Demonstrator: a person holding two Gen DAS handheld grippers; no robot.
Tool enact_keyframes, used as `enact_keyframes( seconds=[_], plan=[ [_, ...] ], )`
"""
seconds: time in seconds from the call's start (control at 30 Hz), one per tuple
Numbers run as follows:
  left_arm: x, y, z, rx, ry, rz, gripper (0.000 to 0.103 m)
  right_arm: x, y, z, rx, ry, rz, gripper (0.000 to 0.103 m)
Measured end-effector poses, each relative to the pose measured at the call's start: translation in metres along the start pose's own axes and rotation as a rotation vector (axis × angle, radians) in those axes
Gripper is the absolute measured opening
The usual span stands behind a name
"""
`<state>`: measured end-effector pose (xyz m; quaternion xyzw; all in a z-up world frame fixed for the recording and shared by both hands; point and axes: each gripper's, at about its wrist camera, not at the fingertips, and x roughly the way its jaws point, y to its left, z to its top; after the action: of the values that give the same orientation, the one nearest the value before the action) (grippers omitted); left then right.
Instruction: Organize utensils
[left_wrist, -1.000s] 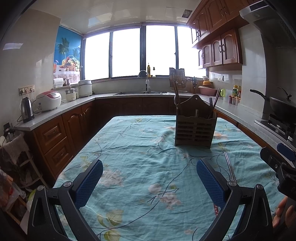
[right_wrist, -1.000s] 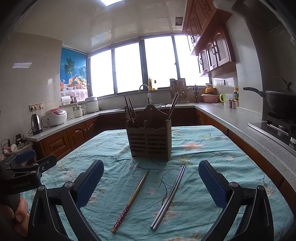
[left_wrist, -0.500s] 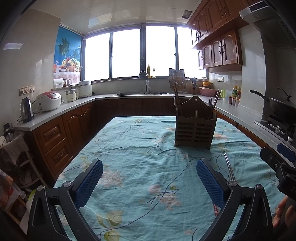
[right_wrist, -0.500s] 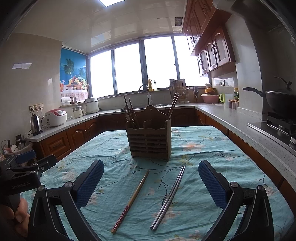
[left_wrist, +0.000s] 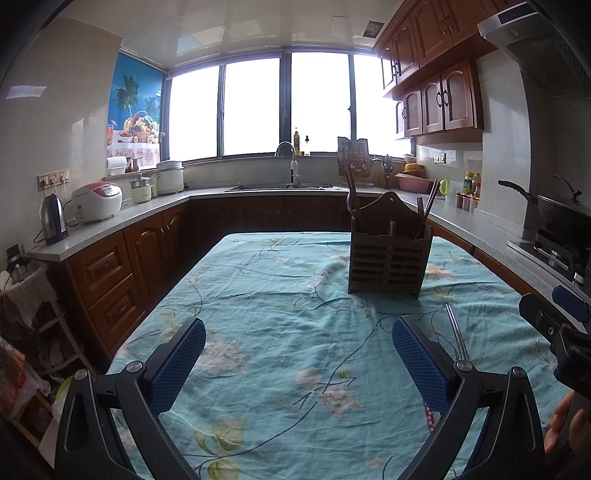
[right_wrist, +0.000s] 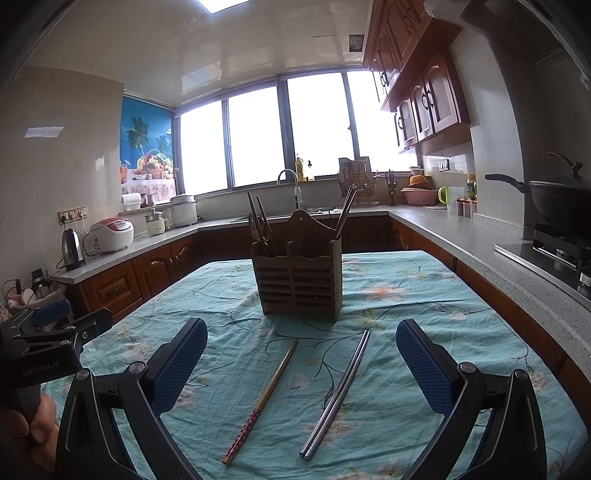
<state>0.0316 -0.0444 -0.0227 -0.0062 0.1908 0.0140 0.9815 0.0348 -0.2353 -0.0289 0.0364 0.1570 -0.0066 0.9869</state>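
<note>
Directly ahead of my right gripper (right_wrist: 301, 363), the metal chopsticks (right_wrist: 341, 387) lay on the tablecloth (right_wrist: 424, 295) as a pair pressed together, their far tips toward the wooden utensil holder (right_wrist: 297, 282). Just beside them, to the left, lay a bamboo chopstick (right_wrist: 264, 395) with a red patterned end nearest me. Both sat between my spread blue pads (right_wrist: 421, 365), and the gripper was released, grasping nothing. My left gripper (left_wrist: 297, 363) was likewise released over bare cloth, with the holder (left_wrist: 388, 262) off to its front right.

I saw the holder standing upright on the teal flowered cloth, with dark utensils in its left compartment and chopsticks leaning out on the right. Around the table ran a grey counter (right_wrist: 480, 251) on wooden cabinets, with a kettle (left_wrist: 53, 219), a rice cooker (left_wrist: 98, 201), a sink tap (left_wrist: 290, 162) below bright windows, and a wok (right_wrist: 554, 201) on the stove.

From the left camera, the metal chopsticks (left_wrist: 456, 336) were partly hidden behind the right finger, and only a scrap of the red pattern showed below it. I could not count the holder's contents. A hand (right_wrist: 26, 432) showed at the frame edge.
</note>
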Motion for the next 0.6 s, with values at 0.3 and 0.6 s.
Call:
enact_keyframes(
  seconds=[0.3, 0.6],
  plan=[
    [-0.0004, -0.0016, 0.0008, 0.001, -0.002, 0.0, 0.102, -0.0007, 0.0005, 0.0009, 0.004, -0.004, 0.003, 0.103],
    [-0.0002, -0.0027, 0.0012, 0.001, -0.001, -0.001, 0.102, -0.0008, -0.0002, 0.0018, 0.006, -0.003, 0.004, 0.103]
  ],
)
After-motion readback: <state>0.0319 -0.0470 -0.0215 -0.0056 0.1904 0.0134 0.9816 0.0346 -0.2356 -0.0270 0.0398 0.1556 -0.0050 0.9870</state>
